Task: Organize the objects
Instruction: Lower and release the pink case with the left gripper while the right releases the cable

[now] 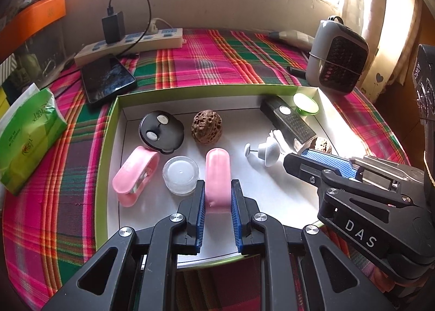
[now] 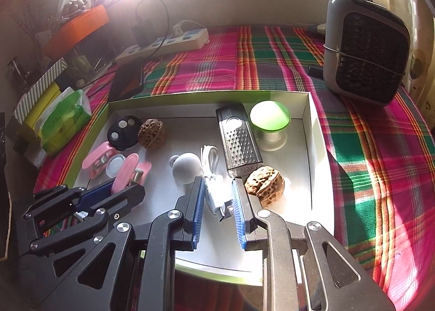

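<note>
Pinching a pink case half [image 1: 217, 177], the left gripper [image 1: 217, 196] holds it just above the floor of the box [image 1: 190, 90]. Clamped on a white USB cable [image 2: 214, 188], the right gripper [image 2: 217, 196] sits near a walnut [image 2: 265, 185]. Judging by the tray, most items already lie inside; these 2 pieces seem the last to place or tidy, though how things should finally be arranged is unclear.

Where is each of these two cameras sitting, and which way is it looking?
Left wrist: rides the left gripper, looking down along its fingers at a pink case they clamp; the right gripper crosses at right.
Right wrist: rides the right gripper, over a white cable; the left gripper shows at left.
Both share the white box, walnuts, plaid cloth.
</note>
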`<action>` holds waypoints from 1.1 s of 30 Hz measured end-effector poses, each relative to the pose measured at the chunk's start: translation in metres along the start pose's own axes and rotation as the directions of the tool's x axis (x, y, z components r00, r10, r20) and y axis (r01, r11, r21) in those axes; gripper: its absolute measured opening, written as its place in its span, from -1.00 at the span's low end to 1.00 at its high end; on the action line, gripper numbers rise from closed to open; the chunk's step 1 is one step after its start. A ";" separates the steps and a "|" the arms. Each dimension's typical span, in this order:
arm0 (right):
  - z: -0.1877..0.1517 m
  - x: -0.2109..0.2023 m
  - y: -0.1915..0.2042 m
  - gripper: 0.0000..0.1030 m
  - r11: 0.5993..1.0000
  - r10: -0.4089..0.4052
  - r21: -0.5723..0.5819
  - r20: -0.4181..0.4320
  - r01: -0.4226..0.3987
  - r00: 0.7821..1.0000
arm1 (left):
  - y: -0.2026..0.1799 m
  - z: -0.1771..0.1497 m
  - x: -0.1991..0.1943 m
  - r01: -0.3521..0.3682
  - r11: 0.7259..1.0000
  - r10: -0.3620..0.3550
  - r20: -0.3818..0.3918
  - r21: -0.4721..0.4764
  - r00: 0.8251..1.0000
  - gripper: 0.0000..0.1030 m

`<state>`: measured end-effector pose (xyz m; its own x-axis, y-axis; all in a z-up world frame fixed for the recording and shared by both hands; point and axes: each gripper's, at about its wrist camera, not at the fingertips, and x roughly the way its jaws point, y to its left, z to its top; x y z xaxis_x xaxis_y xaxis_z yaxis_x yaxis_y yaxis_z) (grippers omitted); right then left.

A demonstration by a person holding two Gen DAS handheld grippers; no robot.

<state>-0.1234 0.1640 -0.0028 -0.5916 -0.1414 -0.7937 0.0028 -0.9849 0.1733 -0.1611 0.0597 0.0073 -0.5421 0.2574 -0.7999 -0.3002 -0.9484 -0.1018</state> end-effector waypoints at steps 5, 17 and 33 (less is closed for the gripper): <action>0.000 0.000 -0.001 -0.57 1.000 0.001 0.002 -0.003 -0.001 1.000 | -0.001 0.001 0.001 -0.006 1.000 0.006 -0.005 0.007 1.000 -0.69; -0.001 -0.001 -0.001 -0.57 1.000 -0.006 0.000 -0.004 0.006 1.000 | -0.001 0.001 0.002 -0.009 1.000 0.010 -0.009 0.007 1.000 -0.69; -0.004 -0.004 -0.001 -0.57 1.000 -0.022 0.005 -0.001 0.022 1.000 | -0.001 -0.001 -0.002 -0.028 1.000 0.028 -0.008 0.005 1.000 -0.47</action>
<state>-0.1177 0.1657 -0.0018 -0.5909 -0.1198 -0.7978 -0.0141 -0.9872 0.1587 -0.1587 0.0597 0.0081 -0.5438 0.2290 -0.8073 -0.2884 -0.9545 -0.0765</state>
